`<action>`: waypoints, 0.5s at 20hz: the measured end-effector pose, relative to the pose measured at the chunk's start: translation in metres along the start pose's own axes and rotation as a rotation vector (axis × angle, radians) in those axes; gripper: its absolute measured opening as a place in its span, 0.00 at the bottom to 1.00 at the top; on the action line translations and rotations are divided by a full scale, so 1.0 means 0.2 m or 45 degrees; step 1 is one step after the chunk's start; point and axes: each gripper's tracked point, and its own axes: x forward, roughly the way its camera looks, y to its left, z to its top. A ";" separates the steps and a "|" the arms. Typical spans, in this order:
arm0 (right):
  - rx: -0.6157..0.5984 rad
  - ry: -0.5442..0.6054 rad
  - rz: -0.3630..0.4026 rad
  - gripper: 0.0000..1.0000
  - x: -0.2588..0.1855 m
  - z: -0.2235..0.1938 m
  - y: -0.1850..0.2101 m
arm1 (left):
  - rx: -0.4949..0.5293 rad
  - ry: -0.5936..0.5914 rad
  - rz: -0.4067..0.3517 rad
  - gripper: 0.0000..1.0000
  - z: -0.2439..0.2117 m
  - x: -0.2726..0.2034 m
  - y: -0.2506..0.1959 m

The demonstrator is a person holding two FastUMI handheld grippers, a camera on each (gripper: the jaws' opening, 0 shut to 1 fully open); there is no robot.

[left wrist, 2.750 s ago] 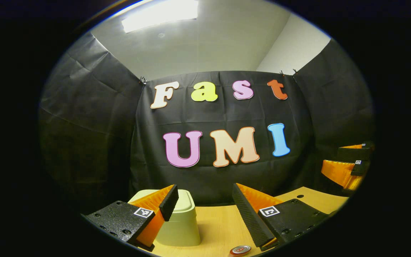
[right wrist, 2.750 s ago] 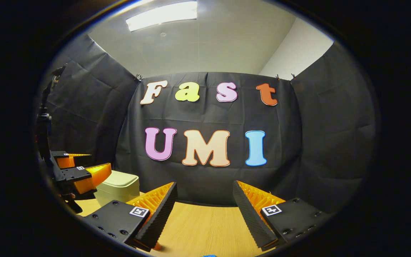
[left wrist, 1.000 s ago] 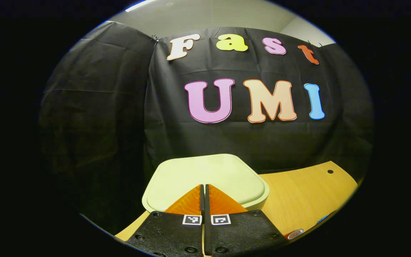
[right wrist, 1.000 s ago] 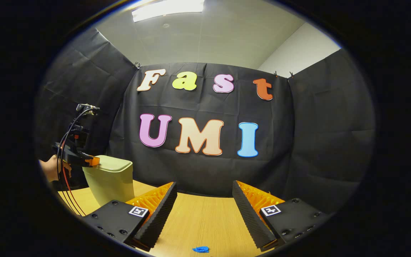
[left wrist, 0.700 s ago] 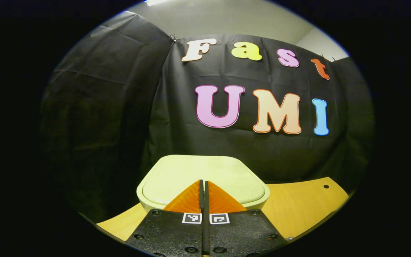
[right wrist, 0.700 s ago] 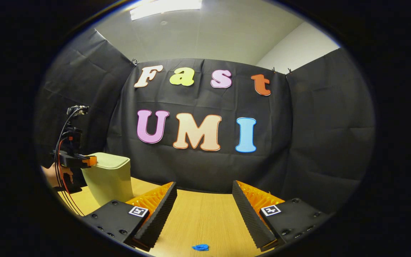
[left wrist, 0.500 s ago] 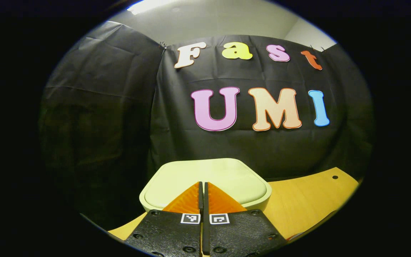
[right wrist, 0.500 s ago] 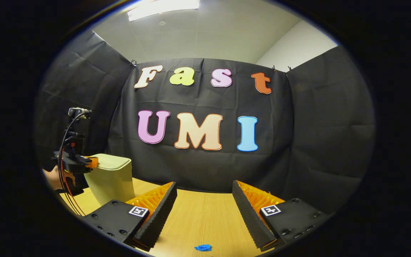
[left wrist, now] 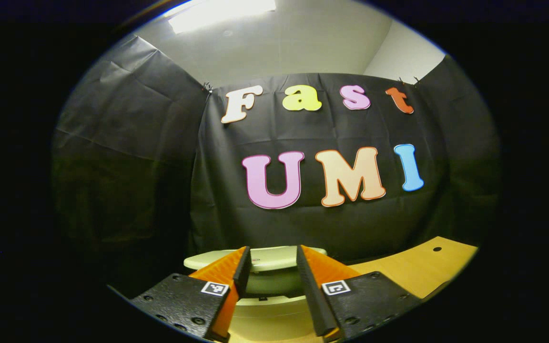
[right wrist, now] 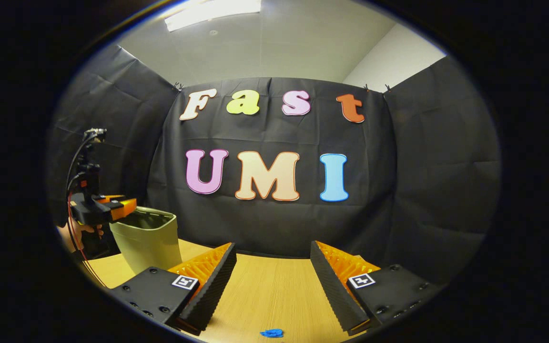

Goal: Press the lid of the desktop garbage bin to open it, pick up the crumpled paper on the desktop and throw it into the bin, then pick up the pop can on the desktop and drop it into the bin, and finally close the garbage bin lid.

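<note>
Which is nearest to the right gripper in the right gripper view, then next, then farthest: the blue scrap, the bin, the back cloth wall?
1. Blue scrap: on the table just ahead of the right gripper, below its open fingers.
2. Bin: farther off on the left, with the left gripper at its top.
3. Back cloth wall: behind everything.

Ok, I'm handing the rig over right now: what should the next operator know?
Left gripper: open, empty, at the near edge of the garbage bin, fingers either side of the raised lid.
Right gripper: open, empty, above the table.
Crumpled paper: blue, on the table just ahead of the right gripper.
Done: the lid is up and the bin's dark inside shows in the right gripper view.
Left: drop the paper in the bin, then the pop can, then close the lid.
</note>
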 end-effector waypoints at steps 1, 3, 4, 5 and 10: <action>0.011 0.021 0.026 0.98 0.02 -0.03 0.01 | 0.008 -0.006 -0.021 0.63 0.03 -0.02 -0.03; 0.018 0.056 0.052 0.98 0.08 -0.10 0.01 | 0.010 -0.021 -0.054 0.88 0.08 -0.08 -0.09; 0.015 0.074 0.056 0.98 0.10 -0.15 -0.01 | 0.012 -0.029 -0.060 0.89 0.09 -0.11 -0.11; 0.008 0.100 0.059 0.98 0.13 -0.20 -0.02 | 0.015 -0.043 -0.058 0.92 0.13 -0.14 -0.12; -0.014 0.332 0.090 0.98 0.24 -0.66 -0.06 | 0.029 -0.090 -0.049 0.93 0.25 -0.28 -0.15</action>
